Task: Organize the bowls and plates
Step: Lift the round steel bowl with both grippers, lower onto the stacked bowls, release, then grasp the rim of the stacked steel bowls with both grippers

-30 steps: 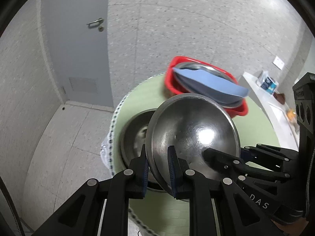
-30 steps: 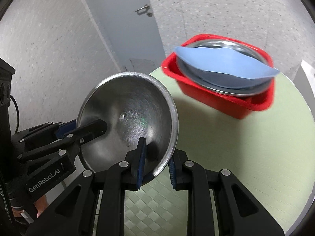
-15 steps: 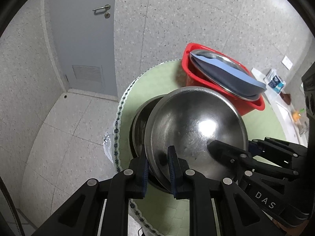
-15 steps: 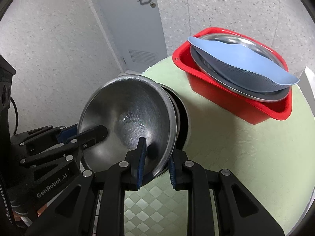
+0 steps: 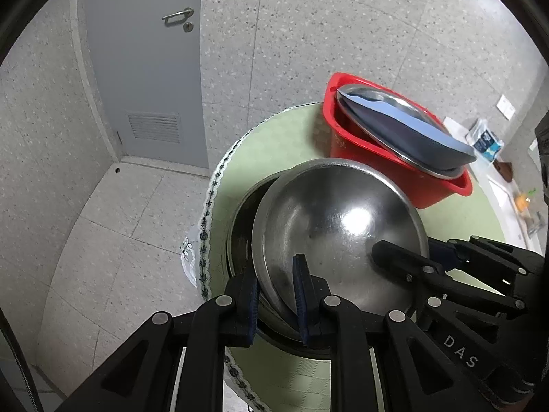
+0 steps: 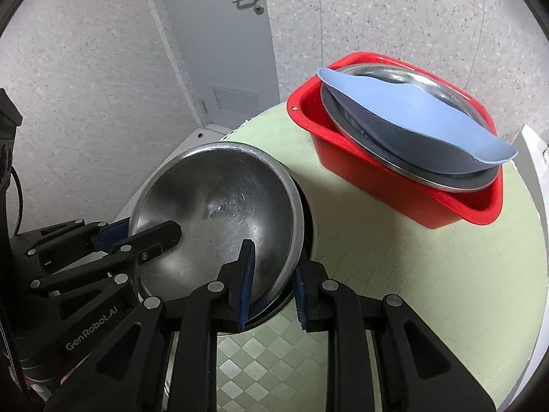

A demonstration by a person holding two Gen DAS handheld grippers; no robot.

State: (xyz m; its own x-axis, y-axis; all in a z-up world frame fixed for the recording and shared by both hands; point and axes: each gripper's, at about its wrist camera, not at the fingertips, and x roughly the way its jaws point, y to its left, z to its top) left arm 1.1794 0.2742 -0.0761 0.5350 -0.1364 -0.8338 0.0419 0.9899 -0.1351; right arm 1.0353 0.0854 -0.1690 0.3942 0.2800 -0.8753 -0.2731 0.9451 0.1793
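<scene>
The step in hand appears to be nesting: a steel bowl (image 5: 338,237) is hanging tilted over the mouth of a second steel bowl (image 5: 240,237) that is sitting on the round green bench (image 6: 411,274), near its left edge; the left claw (image 5: 276,295) is pinching the held bowl's near rim, one pad inside and one outside, jaws pressed close on the thin metal; the right claw (image 6: 271,283) is pinching the same bowl's rim on the opposite side, likewise nearly pressed together; each claw is showing in the other's view reaching in across the bowl. At the far right of the bench a red tub (image 6: 405,192) is holding a steel plate (image 6: 442,86) with a blue plate (image 6: 411,103) lying tilted on top. The next move is probably calling for levelling the held bowl, centring it over the lower one, easing it down until it seats, and only then letting both claws spread; an early release risks a clattering, skewed landing.
</scene>
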